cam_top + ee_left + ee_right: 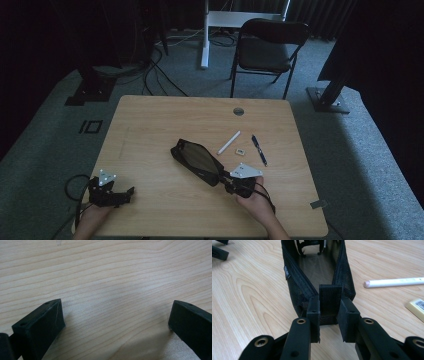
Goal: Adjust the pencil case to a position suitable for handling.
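At the tabletop's (150, 120) near-left corner the left tongs (120, 195) rest spread on bare wood. Mid-tabletop lies the black mesh pouch (196, 161); the right gripper view reveals the right tongs (329, 322) pinching its end tab (330, 298), with a white pen (394, 282) alongside.

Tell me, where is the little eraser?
In the high view, the eraser lies right of the table's middle, between the white pen and the blue pen, beyond the right gripper.
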Motion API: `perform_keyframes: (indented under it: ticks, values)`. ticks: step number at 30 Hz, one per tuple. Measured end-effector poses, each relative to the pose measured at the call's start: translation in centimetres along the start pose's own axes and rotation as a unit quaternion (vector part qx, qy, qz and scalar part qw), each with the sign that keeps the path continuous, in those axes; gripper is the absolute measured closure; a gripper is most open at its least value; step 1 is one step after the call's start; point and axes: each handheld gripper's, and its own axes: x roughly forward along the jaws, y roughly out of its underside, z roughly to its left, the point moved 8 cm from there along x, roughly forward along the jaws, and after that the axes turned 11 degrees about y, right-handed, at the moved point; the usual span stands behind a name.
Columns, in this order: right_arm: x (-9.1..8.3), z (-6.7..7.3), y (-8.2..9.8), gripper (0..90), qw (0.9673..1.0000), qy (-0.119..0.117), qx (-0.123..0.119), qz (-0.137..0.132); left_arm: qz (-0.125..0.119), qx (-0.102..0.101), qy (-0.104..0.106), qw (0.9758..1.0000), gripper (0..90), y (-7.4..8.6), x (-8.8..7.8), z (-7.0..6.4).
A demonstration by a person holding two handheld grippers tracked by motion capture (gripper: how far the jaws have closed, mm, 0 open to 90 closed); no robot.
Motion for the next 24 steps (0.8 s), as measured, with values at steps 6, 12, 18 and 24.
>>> perform_keyframes:
  ticks: [6, 12, 18, 24]
  values:
    - [-1.0, -0.5, 0.6, 73.1, 1.0, -0.001, 0.001, 0.003, 0.0, 0.0, 0.0, 1.0, 0.2, 0.0, 0.0, 0.0]
    - [-2.0, -0.6, 1.3, 73.0, 0.9999, -0.005, -0.007, 0.007, 0.0, 0.0, 0.0, 1.0, 0.2, 0.0, 0.0, 0.0]
    - [-3.0, -1.0, 1.9, 73.0, 1.0, -0.005, -0.005, 0.007, 0.001, 0.0, 0.0, 1.0, 0.2, 0.0, 0.0, 0.0]
    - [-3.8, -1.4, 2.5, 73.0, 0.9999, -0.005, -0.008, 0.009, 0.0, 0.001, 0.0, 1.0, 0.2, 0.0, 0.0, 0.0]
